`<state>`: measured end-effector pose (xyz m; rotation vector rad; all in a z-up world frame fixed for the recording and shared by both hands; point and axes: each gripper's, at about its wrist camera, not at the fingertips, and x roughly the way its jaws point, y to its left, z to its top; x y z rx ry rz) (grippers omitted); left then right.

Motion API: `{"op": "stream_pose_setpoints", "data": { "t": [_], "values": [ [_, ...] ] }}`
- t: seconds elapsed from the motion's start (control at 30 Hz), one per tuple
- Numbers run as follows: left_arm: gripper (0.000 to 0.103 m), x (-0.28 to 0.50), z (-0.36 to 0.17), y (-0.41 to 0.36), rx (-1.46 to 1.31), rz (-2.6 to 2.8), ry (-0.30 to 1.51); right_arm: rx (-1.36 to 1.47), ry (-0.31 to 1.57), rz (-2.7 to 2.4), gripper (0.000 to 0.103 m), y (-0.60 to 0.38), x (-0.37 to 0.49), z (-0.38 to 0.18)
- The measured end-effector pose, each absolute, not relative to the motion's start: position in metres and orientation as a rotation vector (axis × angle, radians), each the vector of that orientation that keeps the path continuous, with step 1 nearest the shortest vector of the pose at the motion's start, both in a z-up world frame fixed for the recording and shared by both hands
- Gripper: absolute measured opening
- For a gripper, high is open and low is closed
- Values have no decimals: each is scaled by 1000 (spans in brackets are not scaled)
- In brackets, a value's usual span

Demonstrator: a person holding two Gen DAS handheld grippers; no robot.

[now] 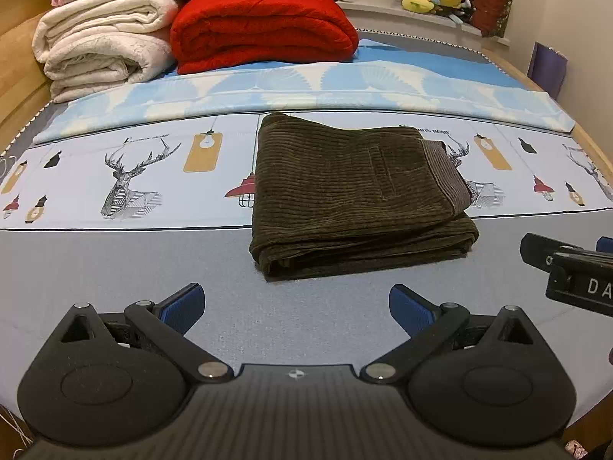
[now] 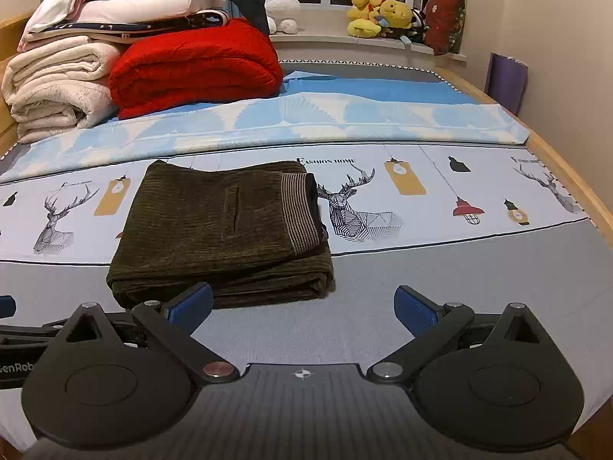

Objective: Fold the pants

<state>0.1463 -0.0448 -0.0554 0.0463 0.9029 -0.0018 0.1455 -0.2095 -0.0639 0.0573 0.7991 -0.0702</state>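
Pants (image 1: 356, 195): dark olive corduroy, lay folded in a compact rectangular stack on the bed (image 1: 115, 260), across the seam between the printed band and the grey area; at 12 o'clock from the left gripper, at 11 o'clock from the right.
Waistband (image 2: 300, 211): striped ribbed band, exposed on the top layer toward 3 o'clock.
Handling: judged soft, thick and moderately heavy; ribbed pile should resist slipping; several layers would sag if lifted at one point.
Grasp point: judged best at the near folded edge (image 2: 230, 291), both corners together.
Left gripper (image 1: 295, 306): fingers spread wide, holding nothing, short of the stack.
Right gripper (image 2: 302, 306): fingers spread wide, holding nothing; left pad overlapped the stack's near edge in view, contact not determinable.
Containers: none visible.
Task status: folding judged complete or nearly so.
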Motion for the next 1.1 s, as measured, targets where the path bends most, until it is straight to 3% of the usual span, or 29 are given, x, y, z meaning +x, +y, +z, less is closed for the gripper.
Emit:
{"op": "stream_pose_setpoints", "data": {
  "t": [1.1],
  "values": [
    [102, 144, -52, -38, 48, -1, 886, 40, 798, -67, 100, -205, 145, -64]
  ]
}}
